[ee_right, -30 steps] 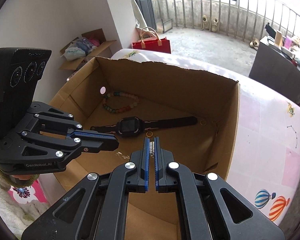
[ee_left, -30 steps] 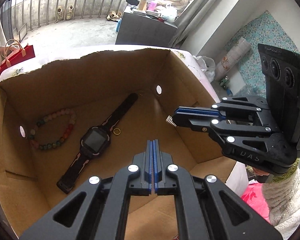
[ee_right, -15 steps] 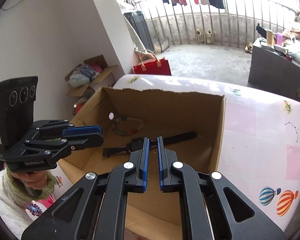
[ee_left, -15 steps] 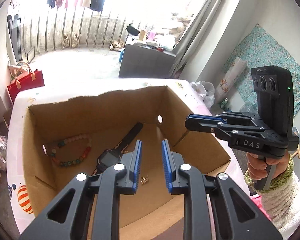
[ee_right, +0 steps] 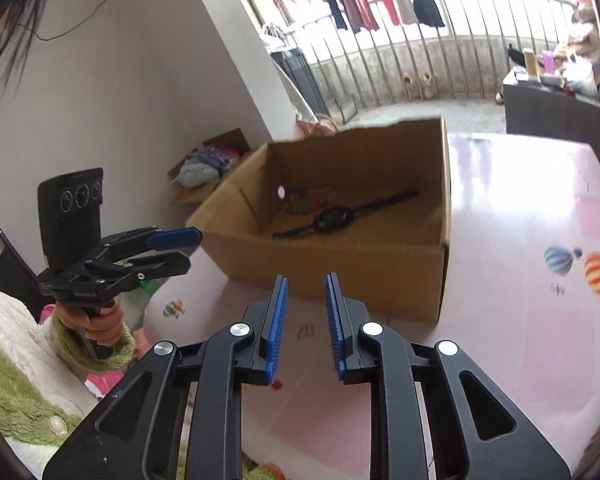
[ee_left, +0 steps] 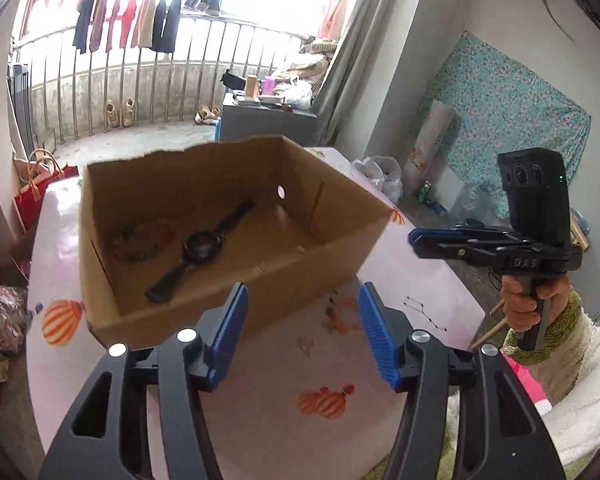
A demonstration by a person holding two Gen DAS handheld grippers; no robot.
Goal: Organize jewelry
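Worktop [ee_left: 420,304]: pink surface printed with balloons, on which the box was set.

Cardboard box [ee_left: 260,276]: open-topped, torn along the far rim, a round hole in each side wall; stood on the worktop beyond both claws.

Left claw [ee_left: 302,328]: held over the worktop, just short of the box's near wall; blue pads were spread wide, having just been opening, and nothing was between them. It was also seen from the right wrist view [ee_right: 176,250], gripped by a hand [ee_right: 100,322] in a green cuff.

Right claw [ee_right: 306,322]: held over the worktop before the box; pads were parted narrowly, having just been opening, with nothing between them.

Watch [ee_left: 200,246]: black, laid flat and diagonal on the box floor, strap outstretched.

Bead bracelet [ee_left: 144,246]: multicoloured, blurred, laid on the box floor beside the watch, toward the left wall.
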